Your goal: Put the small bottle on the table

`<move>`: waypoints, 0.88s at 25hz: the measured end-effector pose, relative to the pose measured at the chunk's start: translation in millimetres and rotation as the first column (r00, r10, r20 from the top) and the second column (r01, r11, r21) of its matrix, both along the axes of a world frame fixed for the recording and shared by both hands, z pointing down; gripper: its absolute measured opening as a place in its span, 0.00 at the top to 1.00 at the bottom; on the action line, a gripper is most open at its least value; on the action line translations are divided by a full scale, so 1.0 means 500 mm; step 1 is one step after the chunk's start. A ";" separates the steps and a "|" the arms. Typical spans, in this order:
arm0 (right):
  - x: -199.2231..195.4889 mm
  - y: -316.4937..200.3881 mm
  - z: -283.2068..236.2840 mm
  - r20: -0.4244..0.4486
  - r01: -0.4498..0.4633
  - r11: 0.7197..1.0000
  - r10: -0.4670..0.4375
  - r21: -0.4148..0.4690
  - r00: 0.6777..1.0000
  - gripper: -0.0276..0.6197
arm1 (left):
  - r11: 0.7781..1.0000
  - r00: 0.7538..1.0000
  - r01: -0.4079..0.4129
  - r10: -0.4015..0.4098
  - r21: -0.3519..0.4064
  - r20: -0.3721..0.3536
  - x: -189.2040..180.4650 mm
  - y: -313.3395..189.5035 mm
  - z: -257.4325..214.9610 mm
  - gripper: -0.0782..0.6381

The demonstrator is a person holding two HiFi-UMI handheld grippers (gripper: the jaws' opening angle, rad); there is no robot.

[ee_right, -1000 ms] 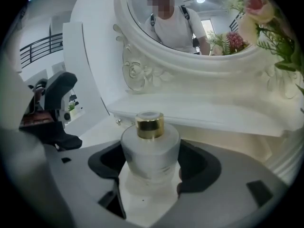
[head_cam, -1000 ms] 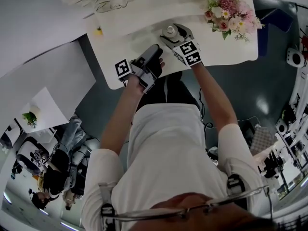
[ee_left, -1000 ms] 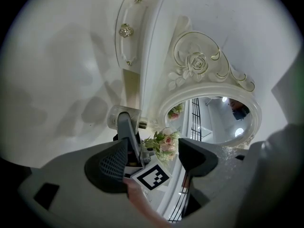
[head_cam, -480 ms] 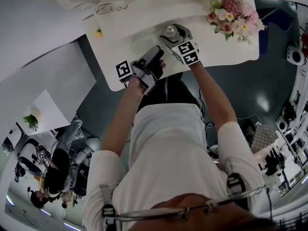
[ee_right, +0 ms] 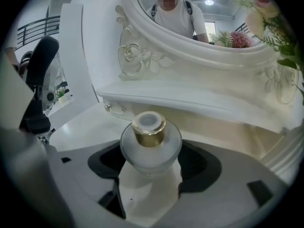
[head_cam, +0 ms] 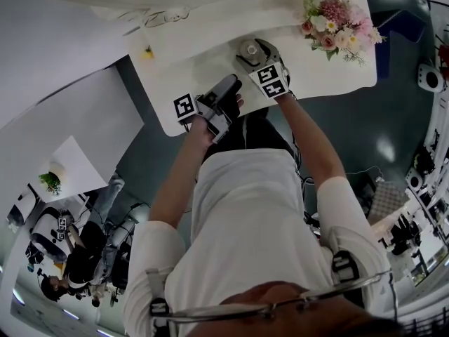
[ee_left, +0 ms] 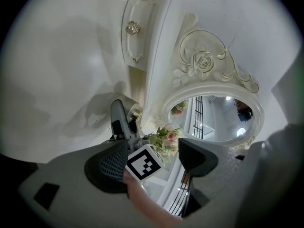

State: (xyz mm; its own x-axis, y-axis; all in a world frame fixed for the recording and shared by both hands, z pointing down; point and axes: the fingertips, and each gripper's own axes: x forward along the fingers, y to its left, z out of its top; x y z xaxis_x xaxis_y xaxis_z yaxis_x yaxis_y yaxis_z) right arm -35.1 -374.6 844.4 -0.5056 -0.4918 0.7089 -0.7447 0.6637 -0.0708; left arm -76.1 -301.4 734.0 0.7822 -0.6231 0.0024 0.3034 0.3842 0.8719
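Note:
The small bottle is round frosted glass with a gold neck. It stands upright between the jaws of my right gripper, whose dark pads touch both of its sides. From the head view the small bottle shows over the white dressing table near its back, with the right gripper around it. Whether its base rests on the tabletop I cannot tell. My left gripper hovers at the table's front edge. In its own view the left gripper is open and holds nothing.
A pink and white flower bouquet stands at the table's right end. An ornate oval mirror and a low shelf rise just behind the bottle. A small yellow object lies at the far left. Dark floor lies beyond the front edge.
Both grippers stay in almost the same place over the table. The bottle remains between the right jaws. Only the head view has shifted slightly.

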 end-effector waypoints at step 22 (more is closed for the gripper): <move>0.033 0.079 -0.237 0.072 0.019 0.999 -0.021 0.041 0.997 0.64 | 0.962 0.964 -0.193 0.150 0.191 0.219 0.016 0.047 -0.124 0.44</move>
